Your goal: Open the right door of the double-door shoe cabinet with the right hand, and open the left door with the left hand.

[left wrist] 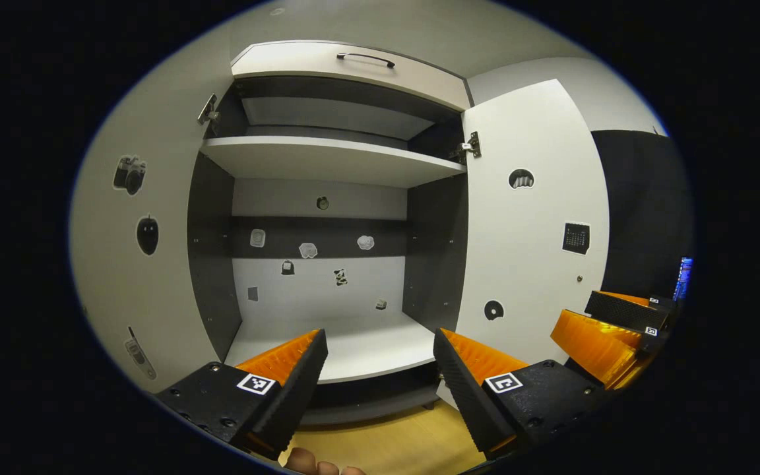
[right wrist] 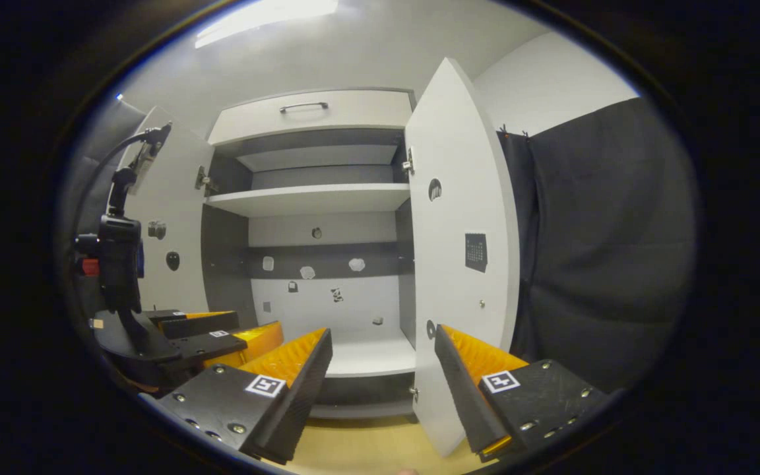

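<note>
Though both doors gape, the cabinet (left wrist: 327,158) faces the left gripper (left wrist: 380,369) (parted) — apart.

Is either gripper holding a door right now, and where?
Nothing held. Left gripper and right gripper are open, off the left door and right door.

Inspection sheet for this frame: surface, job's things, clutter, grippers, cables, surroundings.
Surface: wood-look floor, bare.
Job's things: shoe cabinet; left door and right door both swung open.
Clutter: stickers on back panel; shelves bare.
Grippers: left gripper open, holding nothing; right gripper open, holding nothing.
Cables: one cable above the left gripper's mount.
Surroundings: drawer with handle on top; black cloth at right.
</note>
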